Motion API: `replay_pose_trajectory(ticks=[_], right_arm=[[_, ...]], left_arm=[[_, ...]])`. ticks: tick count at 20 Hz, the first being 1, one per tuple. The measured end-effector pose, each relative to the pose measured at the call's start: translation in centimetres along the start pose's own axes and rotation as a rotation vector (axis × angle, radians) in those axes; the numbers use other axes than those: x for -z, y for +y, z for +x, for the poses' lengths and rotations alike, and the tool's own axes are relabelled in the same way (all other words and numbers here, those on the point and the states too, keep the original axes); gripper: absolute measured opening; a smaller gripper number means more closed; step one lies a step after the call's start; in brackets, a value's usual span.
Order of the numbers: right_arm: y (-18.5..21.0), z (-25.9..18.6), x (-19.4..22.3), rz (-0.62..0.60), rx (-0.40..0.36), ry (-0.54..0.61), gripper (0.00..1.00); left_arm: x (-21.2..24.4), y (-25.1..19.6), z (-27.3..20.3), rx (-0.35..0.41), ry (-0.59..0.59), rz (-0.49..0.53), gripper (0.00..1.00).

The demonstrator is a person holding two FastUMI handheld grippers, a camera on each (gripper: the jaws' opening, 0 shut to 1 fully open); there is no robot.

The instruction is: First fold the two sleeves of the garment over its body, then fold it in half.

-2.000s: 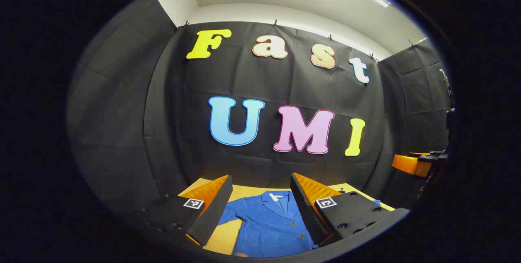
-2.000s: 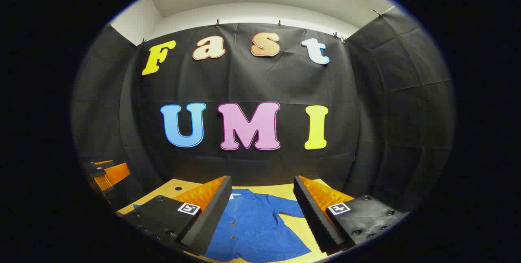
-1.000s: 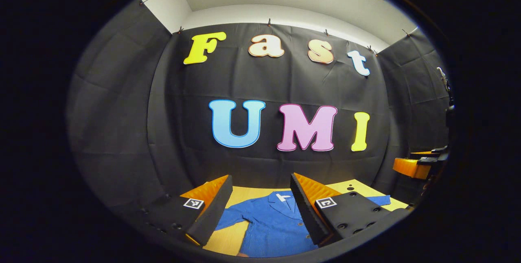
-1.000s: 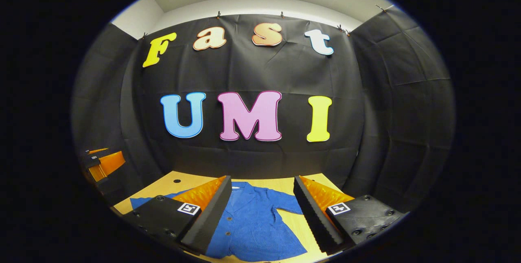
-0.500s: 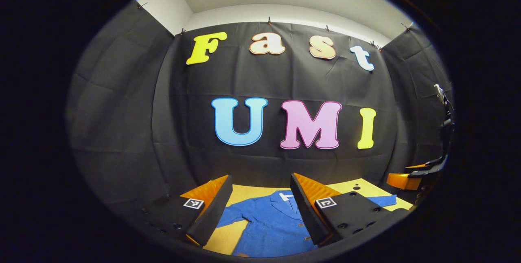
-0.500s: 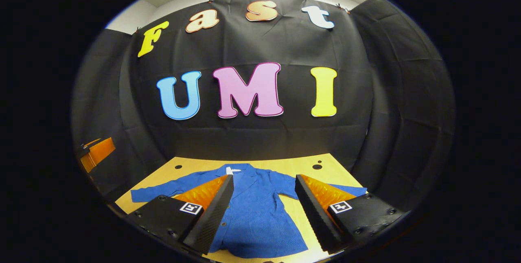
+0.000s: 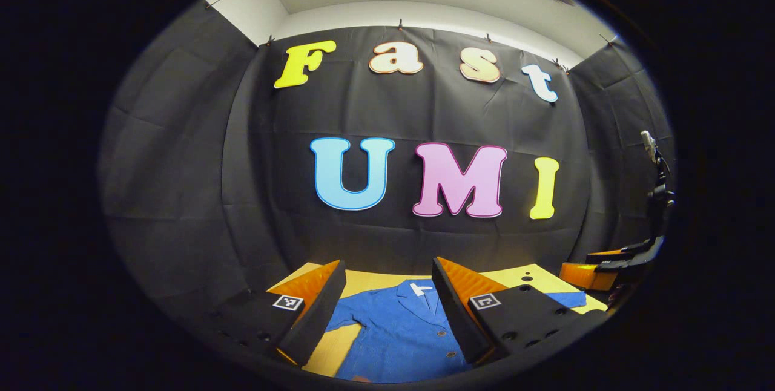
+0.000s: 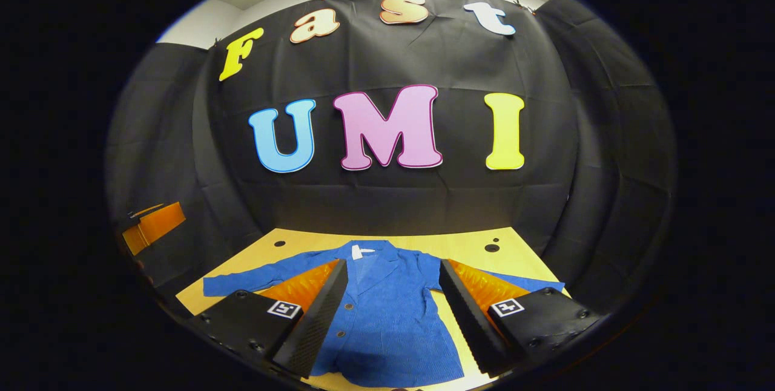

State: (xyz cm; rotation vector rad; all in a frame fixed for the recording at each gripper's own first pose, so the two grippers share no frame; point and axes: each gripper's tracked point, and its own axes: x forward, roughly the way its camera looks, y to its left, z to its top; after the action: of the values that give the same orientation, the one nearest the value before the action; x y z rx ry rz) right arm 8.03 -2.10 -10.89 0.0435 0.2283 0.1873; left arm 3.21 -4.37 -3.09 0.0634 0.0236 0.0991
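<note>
While the pale wooden worktop (image 8: 460,246) carries the blue buttoned jacket (image 8: 387,306) flat, collar far, sleeves out sideways, the right hand-held gripper (image 8: 390,312) hangs spread above its body, the left hand-held gripper (image 7: 387,312) likewise spread.

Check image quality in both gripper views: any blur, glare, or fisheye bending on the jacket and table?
Left gripper view: sharp, the blue jacket evenly lit and glare-free, straight lines of the table bowed by the fisheye. Right gripper view: equally sharp; the table's far edge curves, and a soft shadow falls on the jacket beside the right gripper.
</note>
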Motion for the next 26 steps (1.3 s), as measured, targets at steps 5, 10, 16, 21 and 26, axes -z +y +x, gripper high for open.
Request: replay_pose_trajectory(ticks=[5, 10, 16, 21, 26], right_arm=[[0.4, 1.0, 0.4, 0.006, -0.010, 0.008, 0.97], [0.0, 2.8, 0.4, -0.031, -0.008, 0.001, 0.97], [-3.7, 7.8, 2.5, -0.040, 0.055, 0.063, 0.97], [-9.3, 13.2, 6.0, -0.058, 0.129, 0.152, 0.97], [-16.3, 16.3, 11.2, 0.100, 0.262, 0.338, 0.98]], left_arm=[[0.0, -0.2, -0.5, -0.001, 0.007, -0.004, 0.82], [1.2, 0.3, -1.3, -0.022, 0.036, -0.004, 0.82], [2.5, 1.0, -1.9, -0.063, 0.072, -0.024, 0.82], [2.5, 1.3, -1.8, -0.079, 0.078, -0.009, 0.82], [3.4, 0.3, -1.2, -0.096, 0.095, -0.036, 0.82]])
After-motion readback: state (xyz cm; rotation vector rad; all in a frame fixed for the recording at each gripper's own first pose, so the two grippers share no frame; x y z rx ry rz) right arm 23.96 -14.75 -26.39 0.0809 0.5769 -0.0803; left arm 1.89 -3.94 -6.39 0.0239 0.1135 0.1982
